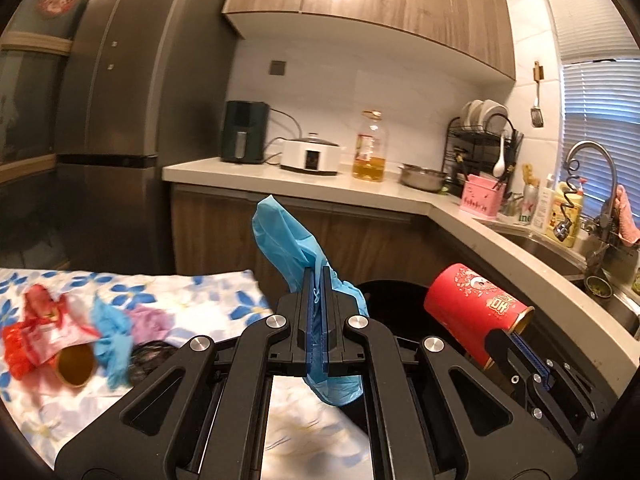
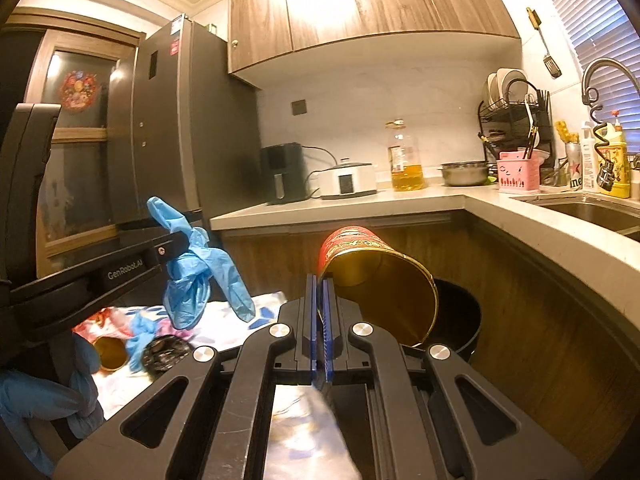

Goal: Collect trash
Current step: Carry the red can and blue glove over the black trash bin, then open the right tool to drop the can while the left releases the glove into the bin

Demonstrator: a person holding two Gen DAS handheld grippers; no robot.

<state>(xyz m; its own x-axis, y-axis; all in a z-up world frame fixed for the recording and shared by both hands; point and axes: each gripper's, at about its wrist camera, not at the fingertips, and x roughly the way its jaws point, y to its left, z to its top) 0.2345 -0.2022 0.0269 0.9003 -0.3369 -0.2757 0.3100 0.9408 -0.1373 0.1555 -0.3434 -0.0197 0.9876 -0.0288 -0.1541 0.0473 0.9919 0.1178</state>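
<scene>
The left gripper pinches a limp, featherlight glove, while the right gripper clamps the stiff can by its thin rim.

Blue disposable glove: crumpled, pinched in my left hand-held gripper, fingers drooping. Red printed can: gold-lined, open-mouthed, tilted, rim clamped in my right hand-held gripper, above the black bin. Remaining on the floral worktop: red wrapper, second can, blue scraps.
</scene>
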